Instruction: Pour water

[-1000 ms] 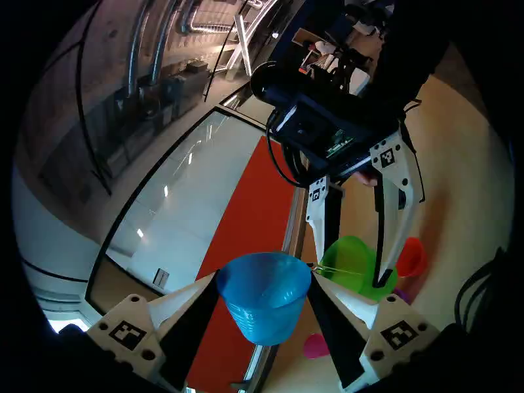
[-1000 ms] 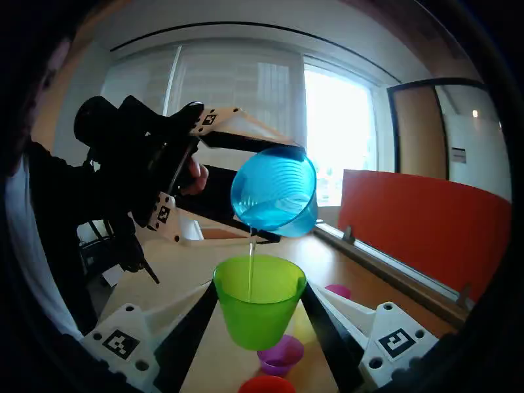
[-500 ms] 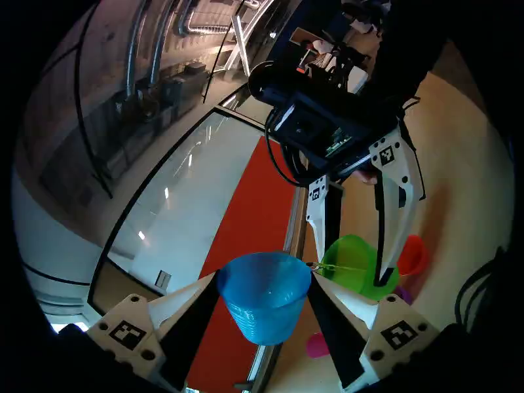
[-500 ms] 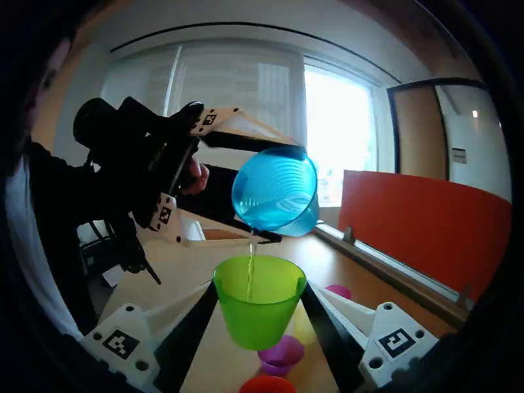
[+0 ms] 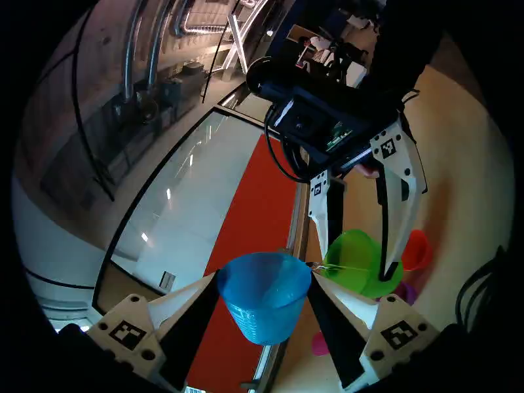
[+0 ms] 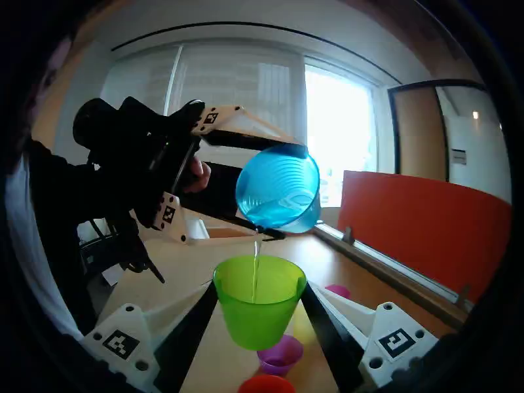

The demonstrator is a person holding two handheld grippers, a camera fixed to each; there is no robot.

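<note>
- Spillage is my main worry. The left gripper (image 5: 262, 281) is clamped with both fingers on the blue cup (image 5: 264, 301), which is tilted just above the green cup (image 6: 259, 308). A thin water stream (image 6: 255, 259) drops inside the green rim, near its middle.
- The right gripper (image 6: 259, 288) is closed round the green cup and holds it in the air over the table (image 6: 196, 262), above the purple cup (image 6: 280, 354) and orange cup (image 6: 265, 385).
- If either hand drifts sideways, I'd expect the stream to miss the rim and wet the table and those small cups.
- A steeper tilt could turn the trickle into a gush that overshoots or runs down the blue wall.
- Both cups look like thin plastic, so the green one may flex or slide in the fingers as it gains weight. I cannot tell how full it is.
- Runoff could reach the table edge along the red partition (image 6: 426, 223).
</note>
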